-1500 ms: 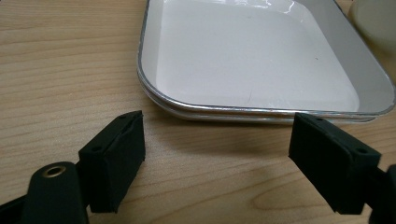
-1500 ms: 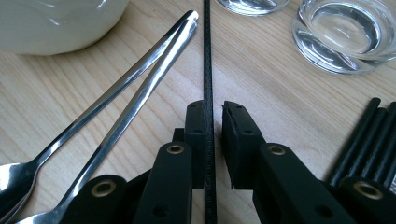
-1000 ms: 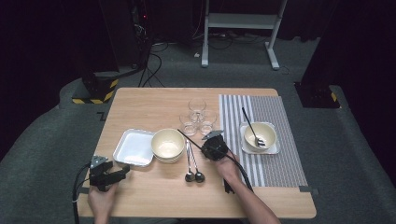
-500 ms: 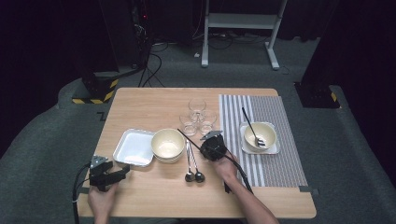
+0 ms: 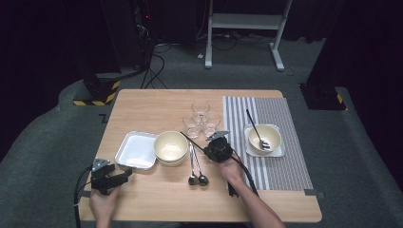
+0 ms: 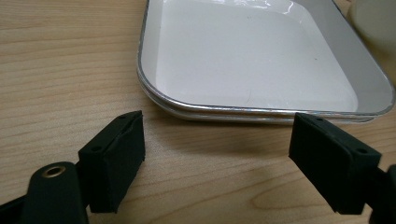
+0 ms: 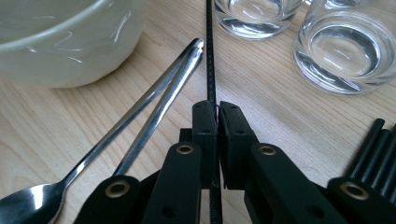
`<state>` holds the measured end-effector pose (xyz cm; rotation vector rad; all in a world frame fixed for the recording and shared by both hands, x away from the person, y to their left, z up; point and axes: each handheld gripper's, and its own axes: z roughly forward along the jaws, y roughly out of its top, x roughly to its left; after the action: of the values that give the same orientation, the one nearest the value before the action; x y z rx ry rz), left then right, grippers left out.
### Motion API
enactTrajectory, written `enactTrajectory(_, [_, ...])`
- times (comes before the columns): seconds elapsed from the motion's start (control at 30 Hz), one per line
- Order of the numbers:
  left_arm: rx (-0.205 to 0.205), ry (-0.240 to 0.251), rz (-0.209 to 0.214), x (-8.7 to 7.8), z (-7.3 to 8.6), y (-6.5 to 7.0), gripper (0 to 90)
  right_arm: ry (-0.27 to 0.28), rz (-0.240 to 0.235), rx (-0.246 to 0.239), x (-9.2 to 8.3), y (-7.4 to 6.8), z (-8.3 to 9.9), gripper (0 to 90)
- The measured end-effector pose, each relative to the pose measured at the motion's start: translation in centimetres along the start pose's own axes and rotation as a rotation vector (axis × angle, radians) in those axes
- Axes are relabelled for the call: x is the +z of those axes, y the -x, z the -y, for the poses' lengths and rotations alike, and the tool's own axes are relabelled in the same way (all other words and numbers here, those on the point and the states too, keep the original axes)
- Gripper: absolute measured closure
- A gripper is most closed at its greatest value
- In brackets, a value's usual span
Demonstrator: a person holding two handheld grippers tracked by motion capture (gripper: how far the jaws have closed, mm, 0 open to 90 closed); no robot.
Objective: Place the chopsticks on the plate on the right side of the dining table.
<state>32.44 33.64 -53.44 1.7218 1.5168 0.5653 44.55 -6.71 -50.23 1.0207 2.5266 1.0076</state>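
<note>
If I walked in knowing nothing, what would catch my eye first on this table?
Likely the right tongs at the table's middle, shut on a thin black chopstick beside two steel spoons. Next, three clear glasses clustered just beyond, and the left tongs standing open before a white tray.

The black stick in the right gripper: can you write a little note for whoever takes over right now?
Right gripper: shut on the thin black stick, beside two steel spoons and the cream bowl.
Left gripper: open, holding nothing, facing the white tray.
Done, it seems: one bowl with a black-handled spoon sits on the striped mat.
Left, probably: lift the stick and place it; spoons, glasses and tray wait.
</note>
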Motion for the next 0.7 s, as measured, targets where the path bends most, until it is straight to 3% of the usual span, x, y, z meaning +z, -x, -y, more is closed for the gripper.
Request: enactTrajectory(0.7, [-0.006, 0.002, 0.004, 0.0, 0.0, 0.0, 18.5, 0.041, -0.014, -0.019, -2.3, 0.4, 0.8, 85.9])
